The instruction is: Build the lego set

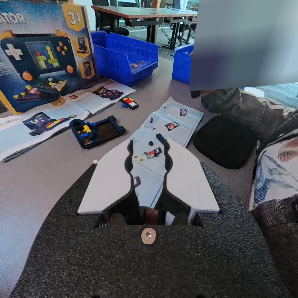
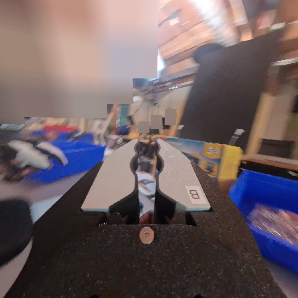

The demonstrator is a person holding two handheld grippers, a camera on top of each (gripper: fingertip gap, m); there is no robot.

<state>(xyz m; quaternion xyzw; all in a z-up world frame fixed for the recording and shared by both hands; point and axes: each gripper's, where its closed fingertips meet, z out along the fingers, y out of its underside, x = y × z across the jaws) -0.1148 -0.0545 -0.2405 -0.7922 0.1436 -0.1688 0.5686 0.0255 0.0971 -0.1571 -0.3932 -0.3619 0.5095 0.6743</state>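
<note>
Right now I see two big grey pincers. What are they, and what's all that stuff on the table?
They are grabbing tools, one in each of a person's hands, each with a small camera looking along its two fingers. So every picture is a pincer's-eye view.

The left gripper is open and holds nothing. It hangs over an open instruction booklet where a tiny black brick and a dark blue brick lie. Nearby on the grey table are a half-built brick model, the toy's box and a blue bin.

The right gripper is raised, fingers apart. That picture is too blurry to tell if it holds anything.
</note>
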